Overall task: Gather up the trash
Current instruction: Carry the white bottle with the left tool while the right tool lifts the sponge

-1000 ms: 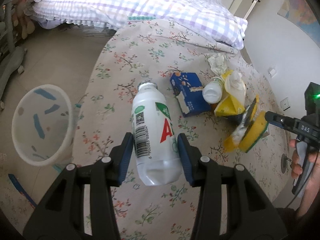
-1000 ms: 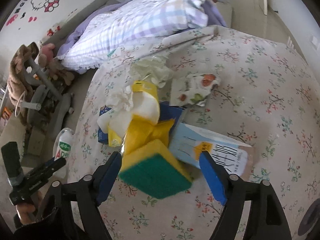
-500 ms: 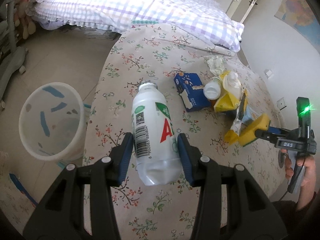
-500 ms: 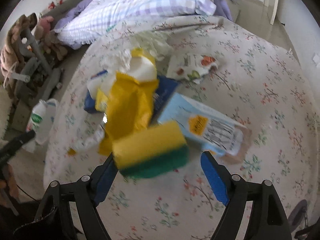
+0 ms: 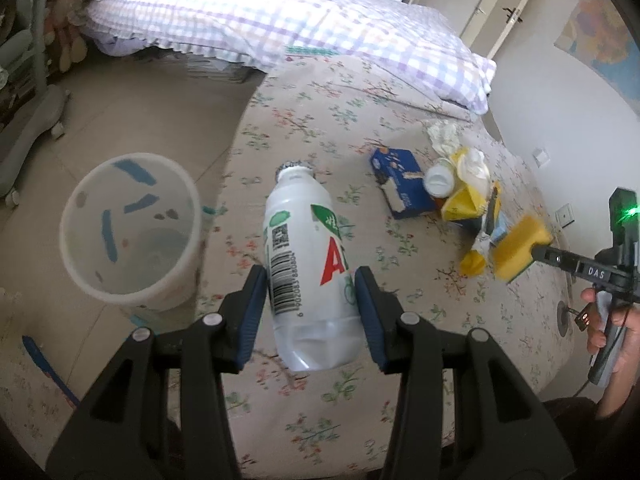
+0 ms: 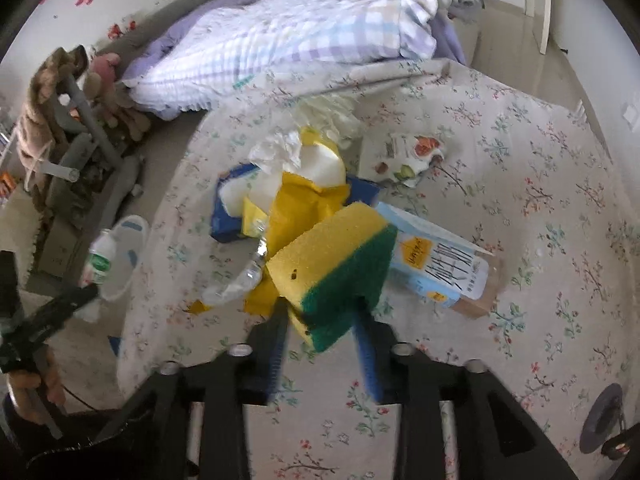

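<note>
The left hand-held gripper (image 5: 310, 286) has its blue pads clamped on the lower body of a white plastic drink bottle with a green and red label (image 5: 308, 248), held up above the floral bedspread (image 5: 320, 120), neck pointing away from the camera. Down on the floor to the left sits a round translucent white bin with blue marks (image 5: 128, 228). Over on the right, the right hand-held gripper (image 6: 322, 344) has its jaws closing on a yellow sponge with a green scouring face (image 6: 332, 264), which sits tilted between the blue pads, lifted off the bed. Just behind it lies the trash pile: a crumpled yellow wrapper (image 6: 304, 204), a dark blue carton (image 5: 400, 178), a pale blue packet with a barcode (image 6: 440, 264) and white crumpled tissue (image 6: 280, 148).
</note>
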{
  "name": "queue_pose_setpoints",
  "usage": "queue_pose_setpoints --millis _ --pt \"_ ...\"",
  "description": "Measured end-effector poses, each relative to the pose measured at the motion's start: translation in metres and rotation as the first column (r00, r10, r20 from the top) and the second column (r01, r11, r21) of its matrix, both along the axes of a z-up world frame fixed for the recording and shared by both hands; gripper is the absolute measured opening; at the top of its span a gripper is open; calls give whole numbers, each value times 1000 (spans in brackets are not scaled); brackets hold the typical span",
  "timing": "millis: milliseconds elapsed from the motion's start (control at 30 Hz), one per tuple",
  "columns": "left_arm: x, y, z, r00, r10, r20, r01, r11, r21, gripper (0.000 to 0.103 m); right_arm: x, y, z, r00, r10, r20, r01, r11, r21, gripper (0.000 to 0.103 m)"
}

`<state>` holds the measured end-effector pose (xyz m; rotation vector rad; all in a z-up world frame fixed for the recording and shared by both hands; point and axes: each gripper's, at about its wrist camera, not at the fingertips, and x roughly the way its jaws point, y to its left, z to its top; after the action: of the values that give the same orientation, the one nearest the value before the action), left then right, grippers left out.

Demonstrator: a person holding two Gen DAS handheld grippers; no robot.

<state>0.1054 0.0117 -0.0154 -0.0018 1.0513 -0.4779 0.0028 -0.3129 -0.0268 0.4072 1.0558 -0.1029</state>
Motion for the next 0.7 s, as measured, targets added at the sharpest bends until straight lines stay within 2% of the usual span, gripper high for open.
queue_pose_setpoints --millis 33,333,400,467,533,667,700 --pt "1 5 0 1000 9 0 -9 1000 -3 47 -1 -4 -2 1000 -23 -6 23 1000 1 76" --pt "5 33 -1 999 55 3 -55 998 -5 47 -6 -22 -17 996 -79 -39 82 992 99 75" --pt "5 32 -2 999 54 2 -54 999 -4 47 -6 -19 -23 997 -72 -39 77 988 137 67" --pt "5 32 -2 999 49 4 -49 999 2 47 -3 -14 -32 998 -47 -38 54 975 214 49" --pt "5 33 -2 999 49 4 -49 999 3 47 -3 -8 -37 999 -28 -35 36 969 245 42" --pt "3 36 0 999 49 13 -49 999 -3 47 -9 -3 -27 1000 -27 -5 28 976 217 31" --pt "3 38 1 999 50 16 -50 999 -6 47 -11 -3 -23 1000 -30 9 28 974 223 30"
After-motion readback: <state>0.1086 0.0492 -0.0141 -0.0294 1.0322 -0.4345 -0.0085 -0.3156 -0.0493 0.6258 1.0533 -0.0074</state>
